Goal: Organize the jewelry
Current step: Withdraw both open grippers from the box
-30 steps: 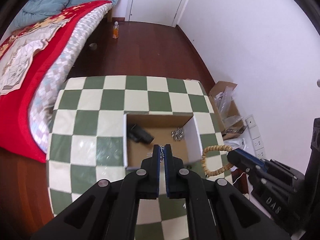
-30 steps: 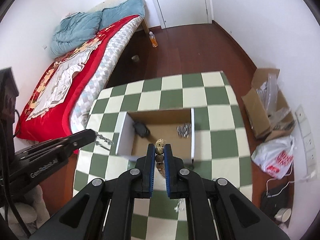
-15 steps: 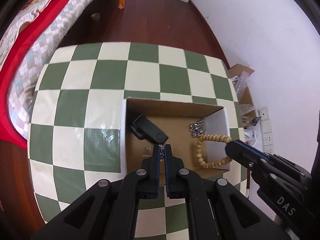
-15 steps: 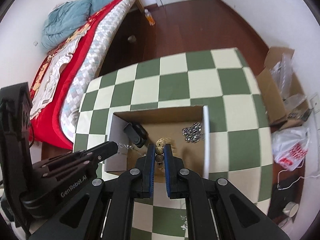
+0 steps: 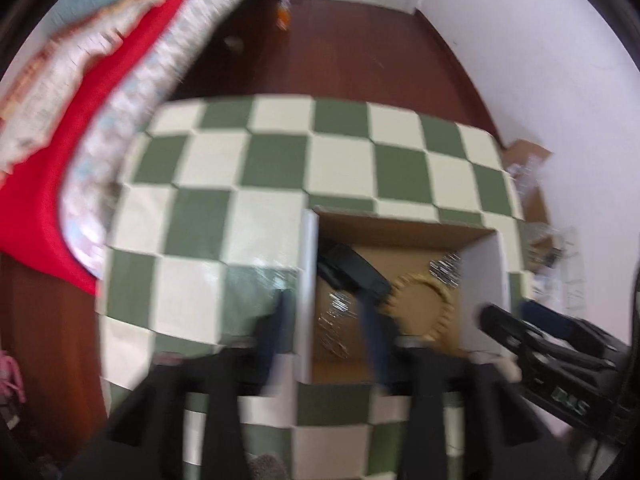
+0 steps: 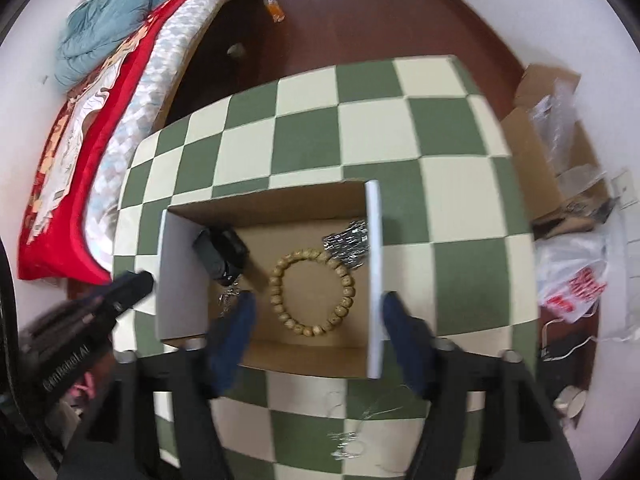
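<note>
We are holding the right gripper (image 6: pixel 316 320) over the open cardboard box (image 6: pixel 370 280), its jaws opening wide with nothing pressed between the blue pads — the wooden bead bracelet (image 6: pixel 312 292) is lying flat on the box floor between and just beyond the fingertips, free of them. Our left gripper (image 5: pixel 326 320) is also opening, one finger hanging outside the box's left wall and the other inside it; the view is blurred, but the thin silver chain (image 5: pixel 334 322) is lying loose on the cardboard floor between the fingers, and neither pad is pressing on it. Working outward inside the box, a black watch-like object (image 6: pixel 222 254) is sitting in the far left corner, with the chain just in front of it, and a silver link bracelet (image 6: pixel 348 240) is lying against the right wall, touching the bead ring's far edge. The box is resting on a green-and-cream checkered table (image 6: pixel 460 208). Another fine chain (image 6: pixel 352 440) is lying on the cloth in front of the box — near our right gripper's body. Beyond the table, a bed with a red cover (image 6: pixel 92 128) is standing on the left.
</note>
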`<state>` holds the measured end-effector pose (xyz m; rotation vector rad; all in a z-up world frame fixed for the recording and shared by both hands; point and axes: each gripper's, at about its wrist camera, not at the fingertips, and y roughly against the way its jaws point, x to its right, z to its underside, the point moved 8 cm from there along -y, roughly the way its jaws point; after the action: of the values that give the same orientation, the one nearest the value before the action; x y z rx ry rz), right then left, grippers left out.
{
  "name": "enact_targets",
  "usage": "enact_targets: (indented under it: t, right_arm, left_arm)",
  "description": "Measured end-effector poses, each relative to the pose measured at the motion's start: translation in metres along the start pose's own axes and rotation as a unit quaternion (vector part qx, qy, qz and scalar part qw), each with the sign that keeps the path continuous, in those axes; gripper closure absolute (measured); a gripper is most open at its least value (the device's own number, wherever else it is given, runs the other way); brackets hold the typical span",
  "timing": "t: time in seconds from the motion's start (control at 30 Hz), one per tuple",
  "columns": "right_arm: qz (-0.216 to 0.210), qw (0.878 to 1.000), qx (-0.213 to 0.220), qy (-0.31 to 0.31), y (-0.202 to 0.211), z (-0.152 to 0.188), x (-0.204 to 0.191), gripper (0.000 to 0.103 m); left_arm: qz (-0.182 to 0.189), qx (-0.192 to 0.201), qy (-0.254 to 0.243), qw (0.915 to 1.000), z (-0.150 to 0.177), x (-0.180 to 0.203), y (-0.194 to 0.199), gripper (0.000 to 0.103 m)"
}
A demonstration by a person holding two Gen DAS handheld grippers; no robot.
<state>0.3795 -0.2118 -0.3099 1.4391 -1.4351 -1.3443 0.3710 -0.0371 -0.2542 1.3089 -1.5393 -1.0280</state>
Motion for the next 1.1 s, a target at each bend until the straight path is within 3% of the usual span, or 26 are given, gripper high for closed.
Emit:
enact_targets:
  t: [0.03, 0.1, 0.17, 0.23, 0.37, 0.63, 1.1]
  right_arm:
    - [0.010, 1.000, 0.004, 0.002, 0.003, 0.001, 0.002, 0.032]
    - [0.039, 0.999, 0.015, 0.014, 0.011, 0.002, 0.005, 0.027]
    - [0.072, 0.997, 0.021, 0.025, 0.015, 0.004, 0.008, 0.007]
    - [0.105, 0.993, 0.027, 0.044, 0.018, 0.008, 0.009, 0.004]
    - [0.129, 0.990, 0.023, 0.055, 0.017, 0.018, 0.010, 0.000]
    - [0.112, 0.992, 0.037, 0.045, 0.031, 0.037, 0.002, 0.000]
    - [0.102, 0.986, 0.119, 0.053, 0.114, 0.073, -0.017, 0.000]
  left_arm:
    - [-0.018, 0.016, -0.002, 0.9997, -0.002, -0.003, 0.005, 0.026]
    - [-0.041, 0.039, -0.006, 0.9984, -0.005, -0.010, 0.012, 0.024]
    - [-0.066, 0.054, -0.010, 0.9963, -0.005, -0.016, 0.018, 0.010]
    - [-0.080, 0.060, -0.011, 0.9949, -0.002, -0.021, 0.018, 0.000]
    - [-0.096, 0.061, -0.010, 0.9934, 0.011, -0.029, 0.017, 0.000]
    - [-0.091, 0.067, -0.011, 0.9935, 0.033, -0.026, 0.026, 0.000]
    - [-0.075, 0.140, -0.019, 0.9872, 0.066, -0.026, 0.114, 0.000]
